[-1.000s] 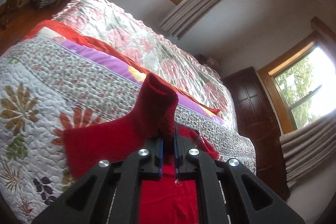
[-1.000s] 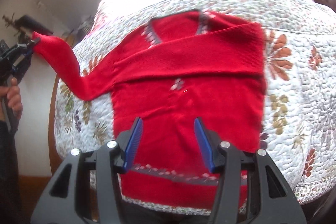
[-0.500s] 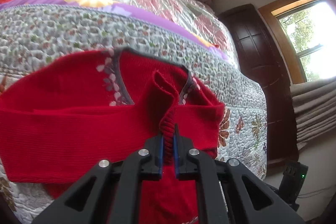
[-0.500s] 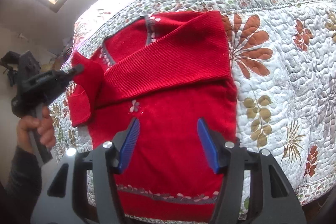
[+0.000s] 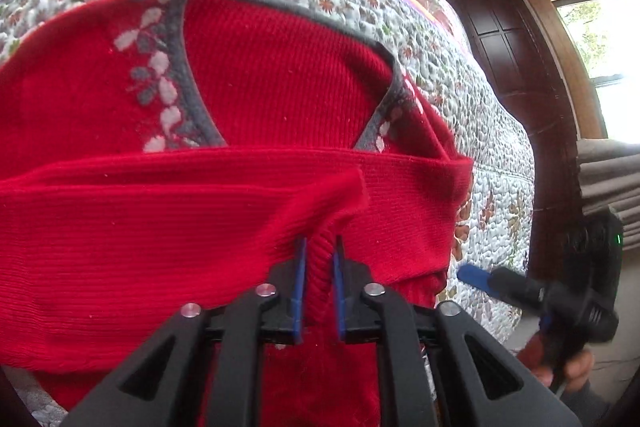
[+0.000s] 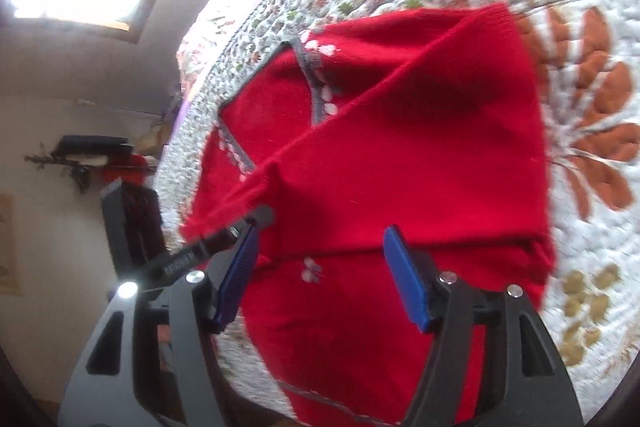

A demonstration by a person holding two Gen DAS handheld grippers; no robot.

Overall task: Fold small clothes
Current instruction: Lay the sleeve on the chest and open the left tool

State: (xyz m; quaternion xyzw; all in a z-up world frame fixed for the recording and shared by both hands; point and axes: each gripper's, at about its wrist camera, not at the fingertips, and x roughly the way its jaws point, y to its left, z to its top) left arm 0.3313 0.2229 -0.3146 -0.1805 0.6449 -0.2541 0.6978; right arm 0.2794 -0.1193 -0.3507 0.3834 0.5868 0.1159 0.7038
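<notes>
Red ribbed-knit sweater with grey flowered neckline trim lies flat on the floral quilted bedspread. Through your left wrist camera, the left gripper pinches the ribbed cuff of a sleeve laid across the chest. Through your right wrist camera, your right gripper hovers wide apart, empty, above the sweater's body. Both sleeves look folded in; the body fold remains.

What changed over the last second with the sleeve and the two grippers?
The left gripper, shut on the sleeve cuff throughout, carried it from out in the air beside the bed across the sweater, laying it over the other folded sleeve. The right gripper stayed open above the sweater's lower part, only drawing nearer. The sweater's body stayed flat on the quilt.
</notes>
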